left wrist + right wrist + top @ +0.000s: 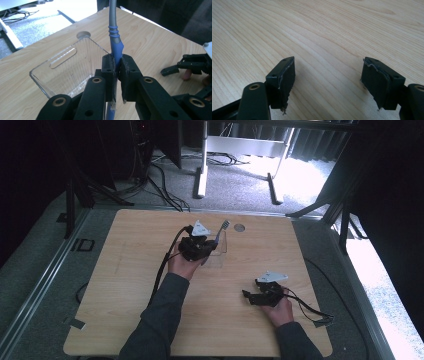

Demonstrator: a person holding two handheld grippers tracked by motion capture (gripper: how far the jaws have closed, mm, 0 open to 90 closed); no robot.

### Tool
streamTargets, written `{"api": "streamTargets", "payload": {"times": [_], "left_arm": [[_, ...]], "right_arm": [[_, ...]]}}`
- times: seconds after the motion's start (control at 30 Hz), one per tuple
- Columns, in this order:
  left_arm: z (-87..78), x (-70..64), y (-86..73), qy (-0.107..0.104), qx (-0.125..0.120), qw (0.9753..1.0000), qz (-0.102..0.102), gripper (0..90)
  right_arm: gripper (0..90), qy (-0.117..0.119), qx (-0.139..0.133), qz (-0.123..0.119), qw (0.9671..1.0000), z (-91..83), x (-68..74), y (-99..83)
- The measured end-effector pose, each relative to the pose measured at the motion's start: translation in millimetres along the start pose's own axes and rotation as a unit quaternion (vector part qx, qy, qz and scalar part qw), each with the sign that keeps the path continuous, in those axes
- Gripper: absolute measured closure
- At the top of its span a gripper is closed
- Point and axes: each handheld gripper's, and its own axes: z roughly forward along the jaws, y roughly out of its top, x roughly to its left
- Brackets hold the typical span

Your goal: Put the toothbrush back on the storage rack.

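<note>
My left gripper is shut on the blue handle of a toothbrush, which stands nearly upright with its grey neck rising out of the top of the left gripper view. In the high view the brush head sticks up past the left gripper, at the near edge of a clear plastic container. That open-topped container sits just left of and beyond the jaws. My right gripper is open, low over the bare wooden table, with nothing between its pads; the high view has it at the front right.
A round cable hole lies in the tabletop just behind the container. The right gripper and a fingertip show at the right of the left gripper view. Cables trail from both grippers. Floor cables and a desk frame lie beyond the far edge.
</note>
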Motion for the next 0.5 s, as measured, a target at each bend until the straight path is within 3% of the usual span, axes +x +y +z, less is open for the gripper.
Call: {"api": "streamTargets", "payload": {"times": [0.27,0.5], "left_arm": [[1.7,4.7,2.5,0.006,-0.009,0.9999,-0.002,82.5],[5.4,11.9,1.1,0.009,-0.026,0.9994,-0.021,82.5]], "right_arm": [[26.9,0.0,0.0,0.0,1.0,0.1,0.0,0.0],[26.9,0.0,0.0,0.0,1.0,0.1,0.0,0.0]]}}
